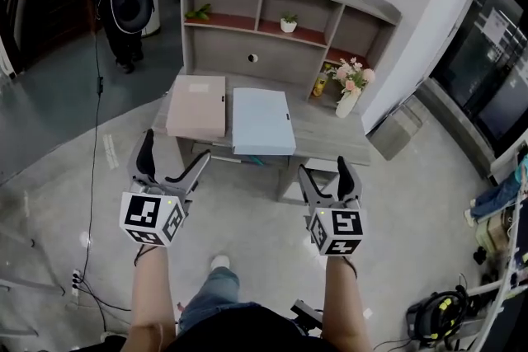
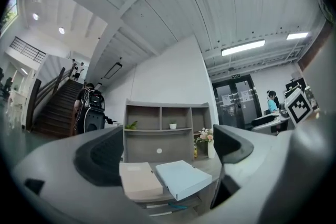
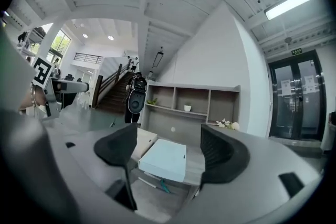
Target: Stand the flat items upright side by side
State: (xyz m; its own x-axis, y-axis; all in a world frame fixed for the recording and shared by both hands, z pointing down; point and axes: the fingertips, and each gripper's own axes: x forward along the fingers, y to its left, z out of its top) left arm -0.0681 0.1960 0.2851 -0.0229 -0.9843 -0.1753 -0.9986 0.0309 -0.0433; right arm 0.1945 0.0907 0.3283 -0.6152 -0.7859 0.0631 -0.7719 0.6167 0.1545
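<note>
Both flat file boxes lay on the desk [image 1: 330, 132], the beige box [image 1: 196, 105] to the left and the light blue box [image 1: 262, 121] just beside it, neither yet stood up. The left gripper [image 1: 175, 151] and the right gripper [image 1: 323, 169] hung short of the desk, well apart from the boxes, each with jaws spread wide and nothing between them. The blue box looked the likelier trouble: its near end seemed to overhang the front edge, so a push from a jaw rather than a clean pinch could slide it off onto the floor. Once tipped upright, a thin box with nothing to lean on might well topple, and a swing to the right could catch the vase [image 1: 346, 101] by the hutch. That vase held pink flowers [image 1: 353, 77]. In the hutch [image 1: 247, 53], the left compartment held a green sprig [image 1: 198, 12], the middle one a small white potted plant [image 1: 288, 23], and the right one looked empty.
</note>
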